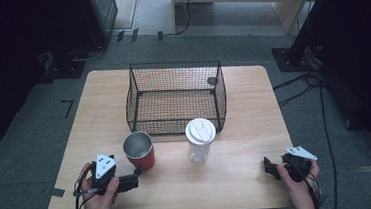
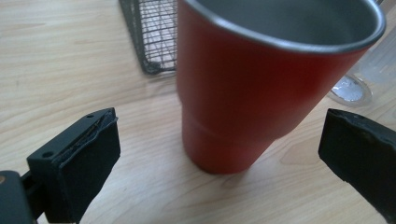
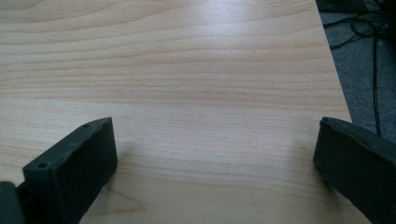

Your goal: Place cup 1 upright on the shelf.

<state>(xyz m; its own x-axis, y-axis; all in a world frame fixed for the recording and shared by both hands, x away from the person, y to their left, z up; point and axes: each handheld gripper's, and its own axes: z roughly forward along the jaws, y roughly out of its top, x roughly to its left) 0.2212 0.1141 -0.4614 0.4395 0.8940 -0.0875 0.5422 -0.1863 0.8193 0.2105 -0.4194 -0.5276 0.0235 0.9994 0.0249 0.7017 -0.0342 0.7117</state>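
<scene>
**Lining up on the red tumbler**

Reaching toward the lower middle of the high view, the left gripper [image 1: 137, 172] sits with its jaws spread wide and holding nothing; in the left gripper view the two black pads [image 2: 88, 158] stand far apart at the bottom corners of the frame, with the red tumbler [image 2: 243, 93] upright between and just beyond them, not yet touched. In the high view the same tumbler [image 1: 140, 151] stands left of centre on the wooden table [image 1: 99, 116], just in front of the lower left corner of the wire basket [image 1: 175, 96]. To its right, near but apart, stands a clear cup with a white lid [image 1: 200, 139].

The right gripper [image 1: 268, 167] rests at the lower right of the high view, jaws likewise wide apart and empty over bare wood.

The tumbler looks like painted steel with a bare metal rim and inside: probably rigid, fairly light while empty, and smooth enough to slip under a weak pinch. Its wall steps in to a narrower foot. The best hold is likely across the wide upper body, just above that step, squeezing squarely so the taper does not push it out of the pads.
</scene>
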